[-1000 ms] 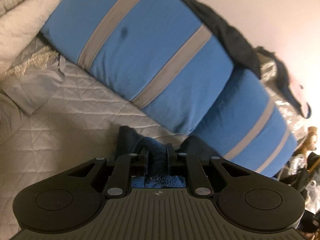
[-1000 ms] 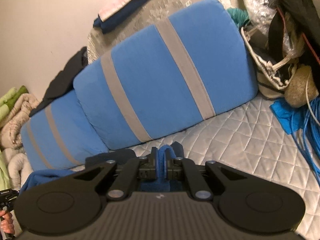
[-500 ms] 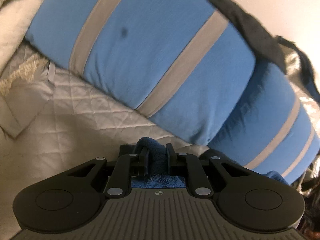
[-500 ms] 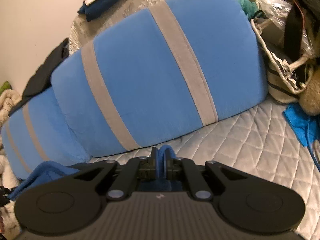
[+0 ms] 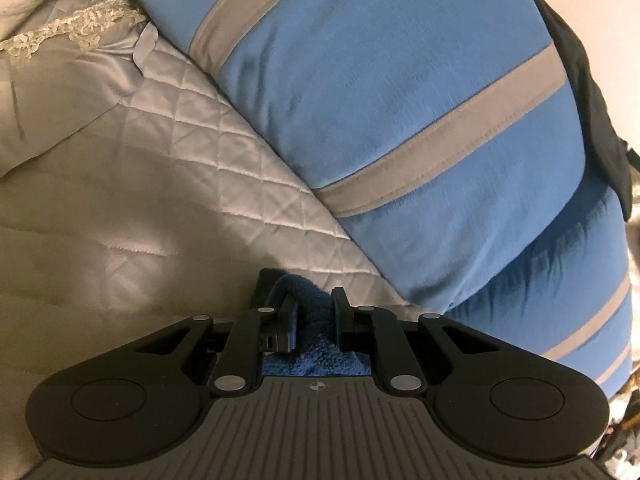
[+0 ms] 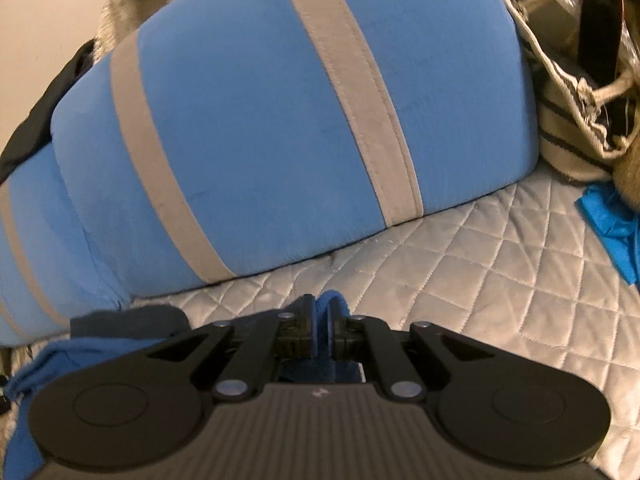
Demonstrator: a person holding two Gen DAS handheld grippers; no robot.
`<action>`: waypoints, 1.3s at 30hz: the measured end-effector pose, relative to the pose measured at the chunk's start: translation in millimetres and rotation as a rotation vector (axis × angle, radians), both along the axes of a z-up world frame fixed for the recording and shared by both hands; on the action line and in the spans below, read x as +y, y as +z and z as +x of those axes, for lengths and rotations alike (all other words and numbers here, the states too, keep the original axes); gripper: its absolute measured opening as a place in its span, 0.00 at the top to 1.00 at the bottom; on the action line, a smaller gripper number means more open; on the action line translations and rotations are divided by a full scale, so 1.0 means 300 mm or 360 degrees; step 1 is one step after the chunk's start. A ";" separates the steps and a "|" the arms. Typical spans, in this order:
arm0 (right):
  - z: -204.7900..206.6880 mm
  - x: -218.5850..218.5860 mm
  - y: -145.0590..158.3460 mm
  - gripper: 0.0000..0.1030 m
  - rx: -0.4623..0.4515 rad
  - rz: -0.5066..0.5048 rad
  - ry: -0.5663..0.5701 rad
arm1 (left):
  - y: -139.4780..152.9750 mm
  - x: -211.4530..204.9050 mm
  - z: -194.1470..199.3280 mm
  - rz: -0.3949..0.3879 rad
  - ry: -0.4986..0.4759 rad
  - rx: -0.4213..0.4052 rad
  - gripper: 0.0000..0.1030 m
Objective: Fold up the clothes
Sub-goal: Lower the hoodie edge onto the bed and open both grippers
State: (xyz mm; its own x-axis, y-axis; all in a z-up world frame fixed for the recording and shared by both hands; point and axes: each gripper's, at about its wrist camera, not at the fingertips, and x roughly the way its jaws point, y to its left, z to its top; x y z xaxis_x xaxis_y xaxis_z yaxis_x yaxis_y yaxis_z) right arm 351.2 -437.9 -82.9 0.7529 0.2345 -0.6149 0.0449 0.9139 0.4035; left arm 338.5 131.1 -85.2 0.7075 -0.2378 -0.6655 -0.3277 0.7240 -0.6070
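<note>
My left gripper (image 5: 314, 304) is shut on a thick fold of a dark blue fleecy garment (image 5: 316, 356), held low over the quilted bed cover (image 5: 160, 200). My right gripper (image 6: 321, 312) is shut on another edge of the same blue garment (image 6: 320, 304); more of that cloth hangs to the lower left in the right wrist view (image 6: 44, 364). Most of the garment is hidden under the gripper bodies.
Two big blue pillows with grey stripes (image 5: 400, 100) (image 6: 280, 120) lie close ahead. A dark cloth (image 5: 592, 112) lies on top of them. A striped bag (image 6: 576, 128) and bright blue cloth (image 6: 612, 220) are at the right. A lace-edged beige cover (image 5: 60, 40) is at the left.
Both grippers have moved forward toward the pillows, still holding the blue garment; the pillows fill more of each view.
</note>
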 end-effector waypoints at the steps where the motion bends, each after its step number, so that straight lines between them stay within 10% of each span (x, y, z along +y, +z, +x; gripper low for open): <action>1: 0.010 0.004 0.000 0.96 -0.0003 -0.0006 -0.0002 | 0.003 -0.004 0.009 0.0004 0.0006 -0.0001 0.84; 11: 0.103 0.047 -0.048 0.96 0.0034 -0.0089 -0.0050 | -0.012 -0.049 0.059 0.0107 -0.0022 -0.0156 0.84; 15: 0.087 0.061 -0.046 0.93 -0.0040 -0.0105 -0.0042 | -0.044 -0.002 0.048 -0.0151 0.0055 -0.0200 0.81; 18: 0.076 0.027 -0.036 0.59 -0.0069 0.0033 -0.0082 | -0.059 0.052 0.024 -0.0411 0.0170 -0.0244 0.67; 20: 0.061 0.000 -0.021 0.24 -0.0115 0.0111 -0.0129 | -0.049 0.080 0.000 -0.0495 0.0245 -0.0316 0.41; 22: 0.040 -0.008 0.003 0.16 -0.0176 0.0104 -0.0122 | -0.010 0.099 -0.032 -0.0447 0.0335 -0.0418 0.25; 34: -0.080 0.215 0.077 0.00 -0.0345 -0.0540 0.0388 | 0.183 -0.261 -0.086 0.0879 -0.0396 -0.0377 0.25; 39: -0.113 0.344 0.082 0.00 -0.0304 -0.0707 0.0511 | 0.162 -0.431 -0.118 0.1169 -0.0672 -0.0370 0.25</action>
State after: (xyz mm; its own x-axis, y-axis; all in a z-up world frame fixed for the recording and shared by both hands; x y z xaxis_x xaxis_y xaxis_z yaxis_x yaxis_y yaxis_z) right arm 317.3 -334.6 -58.3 0.7940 0.2200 -0.5667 -0.2984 0.9532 -0.0480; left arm 303.2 1.7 -36.7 0.7938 -0.0783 -0.6031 0.1297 0.9907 0.0421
